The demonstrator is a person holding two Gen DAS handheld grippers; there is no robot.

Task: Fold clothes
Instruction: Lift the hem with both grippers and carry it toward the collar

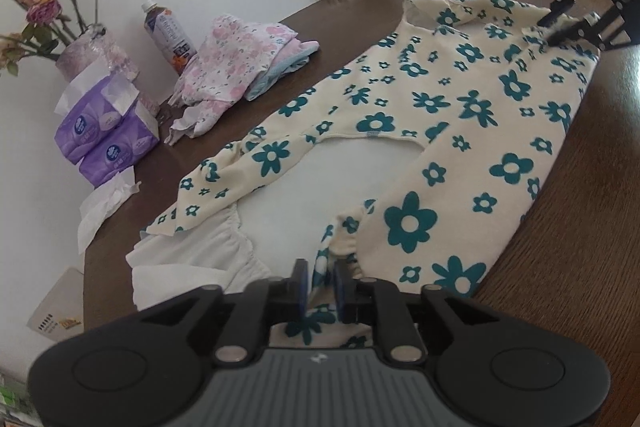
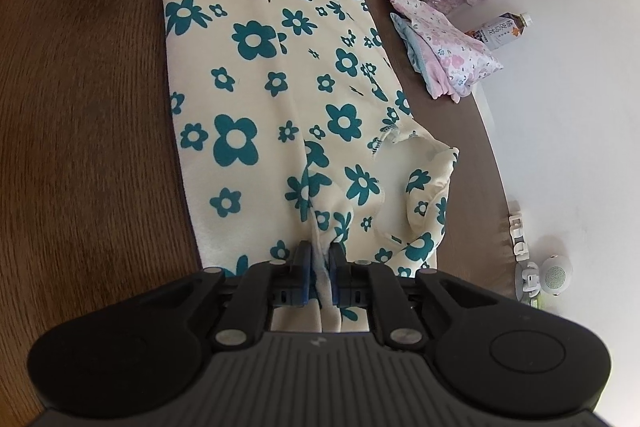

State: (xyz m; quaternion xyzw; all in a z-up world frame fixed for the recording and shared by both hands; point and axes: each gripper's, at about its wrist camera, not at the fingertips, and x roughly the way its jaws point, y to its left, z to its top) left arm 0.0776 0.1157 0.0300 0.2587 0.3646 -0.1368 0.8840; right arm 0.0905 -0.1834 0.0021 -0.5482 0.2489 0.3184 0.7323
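Cream floral garment (image 1: pixel 460 131), purple tissue packs (image 1: pixel 104 135), labels unreadable

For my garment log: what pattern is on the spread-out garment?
Cream garment with teal flower print, clearest in left wrist view.

Our left gripper (image 1: pixel 320 281) points down at a slant, its two blue-padded fingers (image 1: pixel 301 285) a little apart with a gathered bit of cloth between them; we cannot tell whether the pads press on it. Our right gripper (image 2: pixel 320 267) tilts down the same way, its jaws nearly together and pinching a bunched fold of cloth. In the left wrist view, the right gripper shows at the far upper right, fingertips low.
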